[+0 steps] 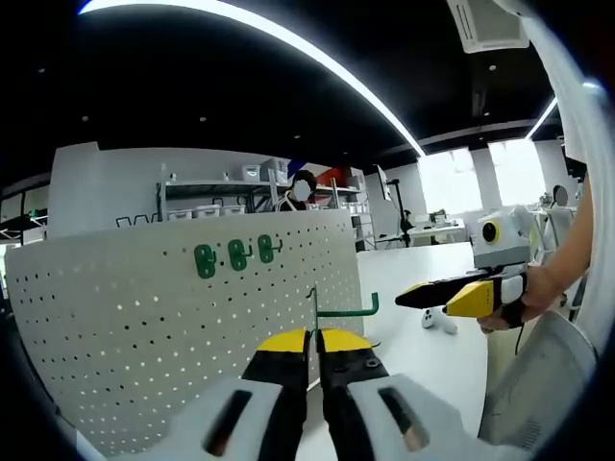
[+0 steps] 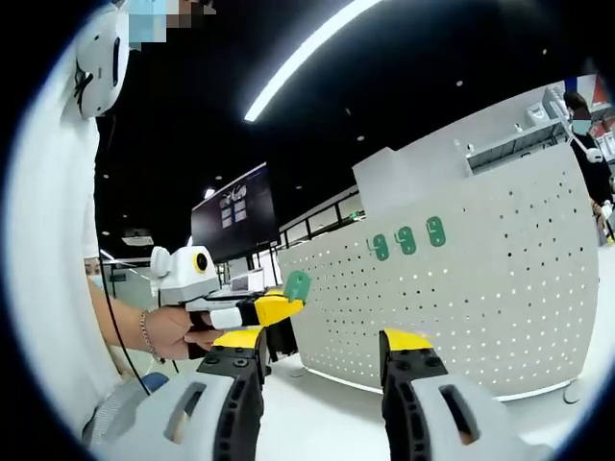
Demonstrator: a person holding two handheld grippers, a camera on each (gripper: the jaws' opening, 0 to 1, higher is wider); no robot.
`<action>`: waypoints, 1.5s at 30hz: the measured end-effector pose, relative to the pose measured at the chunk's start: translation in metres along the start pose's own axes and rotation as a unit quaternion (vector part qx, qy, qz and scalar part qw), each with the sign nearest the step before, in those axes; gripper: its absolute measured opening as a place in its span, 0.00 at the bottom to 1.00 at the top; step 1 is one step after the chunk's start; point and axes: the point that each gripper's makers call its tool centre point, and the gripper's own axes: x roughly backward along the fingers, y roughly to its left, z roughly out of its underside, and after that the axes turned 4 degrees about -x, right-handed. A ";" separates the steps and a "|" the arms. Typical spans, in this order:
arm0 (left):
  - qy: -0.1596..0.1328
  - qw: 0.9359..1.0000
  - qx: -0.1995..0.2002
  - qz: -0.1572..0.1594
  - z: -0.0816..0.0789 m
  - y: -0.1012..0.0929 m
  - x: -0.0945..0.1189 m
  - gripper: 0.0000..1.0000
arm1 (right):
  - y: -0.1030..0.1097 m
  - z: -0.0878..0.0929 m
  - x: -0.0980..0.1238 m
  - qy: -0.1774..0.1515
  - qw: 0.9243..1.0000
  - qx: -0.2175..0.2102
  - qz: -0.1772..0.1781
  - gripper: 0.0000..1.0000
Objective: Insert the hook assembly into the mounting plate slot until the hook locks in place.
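Left gripper point(image 1: 313, 348) clenched on the green hook point(image 1: 344, 309), jaws nearly touching, pinching its thin upright stem at 6 o'clock in the left gripper view; hook arm reaching toward 3 o'clock with an upturned tip, just in front of the white pegboard point(image 1: 144, 327). Three green mounting plates point(image 1: 235, 256) fixed in a row on the pegboard's upper part, toward 11 o'clock of the hook. Right gripper point(image 1: 452, 293) at 3 o'clock, gripped by a hand point(image 1: 543, 293), over the white table point(image 1: 423, 355).

In the right gripper view, right gripper point(image 2: 322, 351) released, jaws well apart, nothing between them. Mounting plates point(image 2: 407, 239) at 1 o'clock on the pegboard point(image 2: 461, 288). Left gripper point(image 2: 279, 307) at 9 o'clock with the green hook point(image 2: 297, 284) at its tip.
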 end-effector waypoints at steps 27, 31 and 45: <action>-0.003 1.000 0.002 -0.009 -0.002 0.001 0.004 0.03 | 0.025 -0.005 -0.042 -0.006 0.999 -0.007 -0.049 0.38; -0.002 1.000 0.000 -0.008 -0.001 -0.001 0.005 0.03 | 0.028 -0.005 -0.049 -0.008 0.999 -0.011 -0.052 0.37; -0.004 1.000 0.004 -0.011 -0.002 -0.003 0.008 0.03 | 0.035 -0.004 -0.061 -0.010 0.998 -0.019 -0.065 0.35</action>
